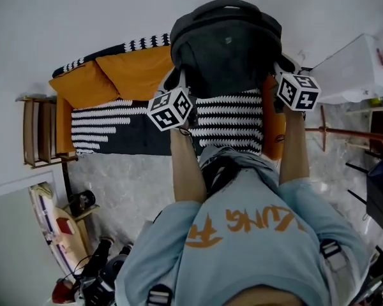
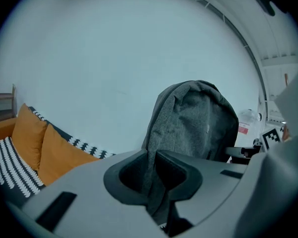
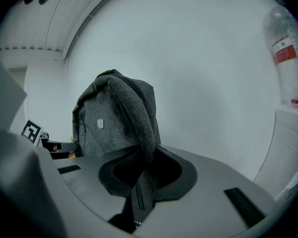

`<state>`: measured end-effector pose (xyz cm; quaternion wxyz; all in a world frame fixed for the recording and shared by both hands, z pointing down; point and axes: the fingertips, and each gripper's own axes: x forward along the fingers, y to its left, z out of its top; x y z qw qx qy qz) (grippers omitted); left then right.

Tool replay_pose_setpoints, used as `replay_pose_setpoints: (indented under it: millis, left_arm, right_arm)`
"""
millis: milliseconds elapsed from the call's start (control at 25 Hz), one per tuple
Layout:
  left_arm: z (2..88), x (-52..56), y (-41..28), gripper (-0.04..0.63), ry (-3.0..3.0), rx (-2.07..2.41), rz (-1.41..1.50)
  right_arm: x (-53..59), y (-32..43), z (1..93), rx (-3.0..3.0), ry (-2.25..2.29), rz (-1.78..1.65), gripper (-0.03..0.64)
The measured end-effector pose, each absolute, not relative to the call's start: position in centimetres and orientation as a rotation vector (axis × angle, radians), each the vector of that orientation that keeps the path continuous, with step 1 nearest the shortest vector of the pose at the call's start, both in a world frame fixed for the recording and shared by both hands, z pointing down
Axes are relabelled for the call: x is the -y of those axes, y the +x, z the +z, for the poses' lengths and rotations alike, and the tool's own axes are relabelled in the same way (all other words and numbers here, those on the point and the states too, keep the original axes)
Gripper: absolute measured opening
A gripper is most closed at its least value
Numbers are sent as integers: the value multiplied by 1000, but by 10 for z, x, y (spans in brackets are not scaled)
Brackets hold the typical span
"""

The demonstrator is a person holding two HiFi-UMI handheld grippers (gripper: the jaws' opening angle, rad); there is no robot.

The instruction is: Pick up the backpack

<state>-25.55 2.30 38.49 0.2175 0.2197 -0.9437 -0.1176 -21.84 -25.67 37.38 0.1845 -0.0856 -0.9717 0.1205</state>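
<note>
Left gripper [image 2: 156, 178]: your jaws are nearly closed, with only a narrow gap, and that gap is filled by a fold of the backpack [image 1: 226, 46]. The pads are clamped on its grey cloth.

Right gripper [image 3: 144, 176]: same here. The jaws are almost together and pinch a fold of the backpack's side, with a dark strap or zip strip running down through the gap.

You hold the backpack between the two grippers, over the right half of the sofa [image 1: 115, 129] in the head view.

Writing: there's a small pale badge on the backpack's front, too small to read. The clear bottle [image 3: 285, 48] has a red label whose print I can't read. Your shirt [image 1: 255, 241] has orange lettering, upside down from here, and I can't read it reliably.

Materials:
- The backpack is dark grey woven cloth with a heathered look, a rounded top and a top handle.
- The sofa has a black cover with white zigzag stripes.
- Two plain orange cushions [image 1: 108, 75] sit at the sofa's left end.
</note>
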Motion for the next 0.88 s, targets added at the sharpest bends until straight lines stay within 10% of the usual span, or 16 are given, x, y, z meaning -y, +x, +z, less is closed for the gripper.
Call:
replay_pose_setpoints:
  millis: [880]
  left_arm:
    - [227,-22,-280,60,797,2897,-376]
  right_arm:
    - [254,-223,203,3124,-253,172,43]
